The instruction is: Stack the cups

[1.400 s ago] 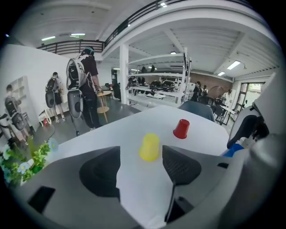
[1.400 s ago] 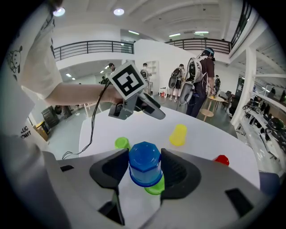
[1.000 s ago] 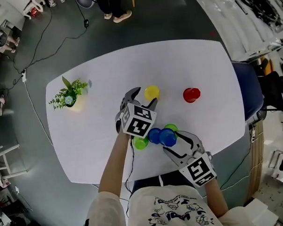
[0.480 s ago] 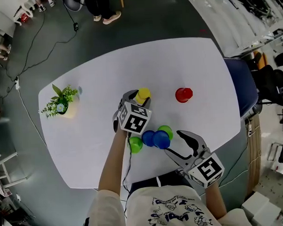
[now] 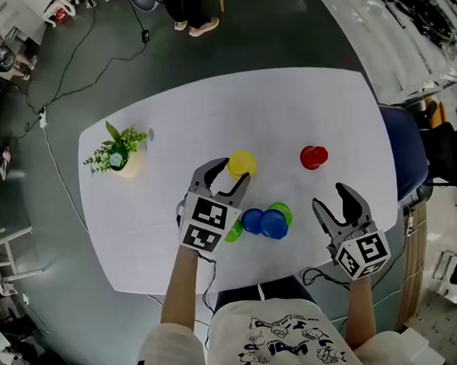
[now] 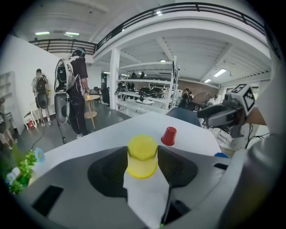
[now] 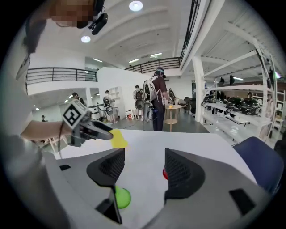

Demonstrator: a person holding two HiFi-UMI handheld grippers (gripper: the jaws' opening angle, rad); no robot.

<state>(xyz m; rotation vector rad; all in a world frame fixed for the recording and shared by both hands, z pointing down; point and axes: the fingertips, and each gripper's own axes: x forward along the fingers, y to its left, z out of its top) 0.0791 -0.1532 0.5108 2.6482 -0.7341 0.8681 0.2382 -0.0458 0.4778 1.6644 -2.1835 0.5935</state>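
A smooth white tabletop with rounded corners stands on a dark grey floor in a large, bright hall. The left tongs are closed on an upturned yellow cup, with the ribbed pads pressing its plastic sides. The right tongs gape wide and hold nothing. Round blue cups and green cups cluster between the two tongs. A red cup stands beyond the right tongs.

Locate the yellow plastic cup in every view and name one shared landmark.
Head view: yellow plastic cup mid-table, at the left claw's tips.
Left gripper view: dead centre, between the jaws.
Right gripper view: left of centre, at the left claw's tips.
Shared landmark: red plastic cup, to its right in every view.
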